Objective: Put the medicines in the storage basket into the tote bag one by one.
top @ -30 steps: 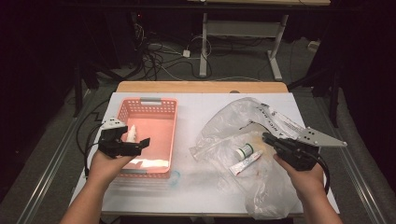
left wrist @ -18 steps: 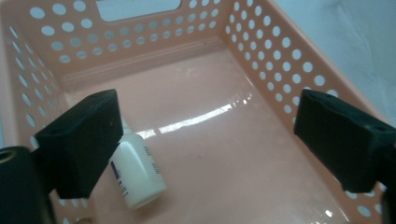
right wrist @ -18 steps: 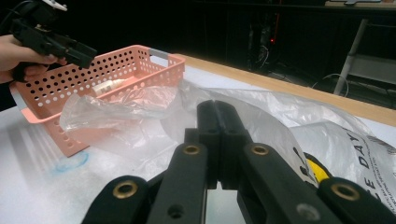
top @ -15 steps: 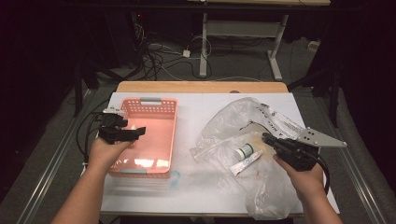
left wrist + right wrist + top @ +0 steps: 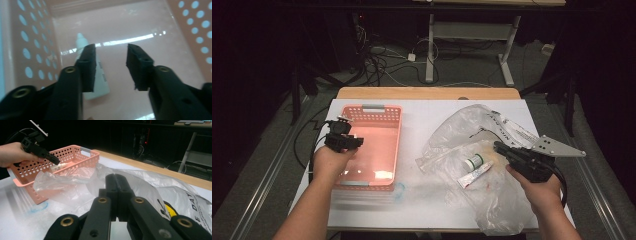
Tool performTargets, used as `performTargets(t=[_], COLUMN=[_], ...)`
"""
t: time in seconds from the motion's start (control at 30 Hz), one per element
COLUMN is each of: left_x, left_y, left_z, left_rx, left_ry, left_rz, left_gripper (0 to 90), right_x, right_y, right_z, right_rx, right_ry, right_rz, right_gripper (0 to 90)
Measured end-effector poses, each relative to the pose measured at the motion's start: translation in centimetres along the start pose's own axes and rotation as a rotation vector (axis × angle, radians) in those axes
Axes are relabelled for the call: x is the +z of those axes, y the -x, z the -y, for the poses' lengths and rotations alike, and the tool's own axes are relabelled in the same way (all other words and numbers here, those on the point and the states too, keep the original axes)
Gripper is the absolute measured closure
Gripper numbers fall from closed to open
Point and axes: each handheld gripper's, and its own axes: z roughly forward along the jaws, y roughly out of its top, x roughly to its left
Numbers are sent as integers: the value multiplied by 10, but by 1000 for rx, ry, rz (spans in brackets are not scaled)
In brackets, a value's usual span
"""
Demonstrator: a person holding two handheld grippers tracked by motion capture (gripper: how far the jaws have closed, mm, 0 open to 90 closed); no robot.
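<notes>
Basket: pink perforated basket (image 5: 388, 131) on the left half of the counter (image 5: 427, 115); one small white tube (image 5: 99, 75) lies on its floor, near one side wall.
Bag: clear plastic bag (image 5: 472, 130) spread over the right half of the counter; inside it a white and red tube (image 5: 475, 173) and, just beside that, a small green-capped bottle (image 5: 473, 161).
My left tongs (image 5: 110, 62): over the basket, jaws parted wide, gripping nothing; the white tube sits below, partly behind one jaw, and I cannot tell whether it touches.
My right tongs (image 5: 116, 186): jaws pressed together at the bag; whether they pinch the plastic I cannot tell.
</notes>
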Motion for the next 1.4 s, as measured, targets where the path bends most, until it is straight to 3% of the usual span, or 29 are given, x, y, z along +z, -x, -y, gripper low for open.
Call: performTargets(t=[0.13, 0.2, 0.33, 0.43, 0.53, 0.57, 0.67, 0.77, 0.83, 0.93, 1.03, 1.2, 1.4], left_x=[3, 5, 11, 10, 9, 9, 4, 2, 4, 9, 17, 31, 39], left_y=[-1, -2, 2, 1, 5, 8, 12, 13, 12, 11, 13, 14, 20], left_z=[-1, -1, -1, -2, -2, -2, -3, -4, -4, -5, -7, -9, -11], left_rx=[-41, -54, -36, -39, -7, 22, 25, 20, 18, 13, 16, 23, 50], left_ry=[-31, -49, -98, -94, -82, -67, -15, 0, 10, -7, -60, -143, -182], left_rz=[-123, -149, -199, -157, -75, -38, 3, 10, 13, 46, 91, 105, 98], left_gripper=[875, 885, 885, 885, 885, 885, 885, 879, 753, 548, 418, 381, 427], right_x=[0, 0, 1, 1, 1, 1, 1, 2, 2, 2, 2, 2, 4], right_y=[0, 0, -1, -2, -1, -1, -1, -2, -2, -1, 0, 0, 0], right_z=[-1, -1, -1, -2, -2, -2, -1, 0, 0, 1, 2, 3, 5], right_rx=[-5, -5, -8, -2, -9, -9, -5, -1, -3, -4, -1, 3, 5], right_ry=[2, 2, 4, 2, 4, 4, 6, 3, 3, 4, 3, 4, 1], right_rz=[-3, -4, -5, -6, -6, -6, -7, -5, -5, -7, -5, -5, -10], right_gripper=[900, 900, 900, 900, 900, 900, 900, 900, 900, 900, 900, 900, 900])
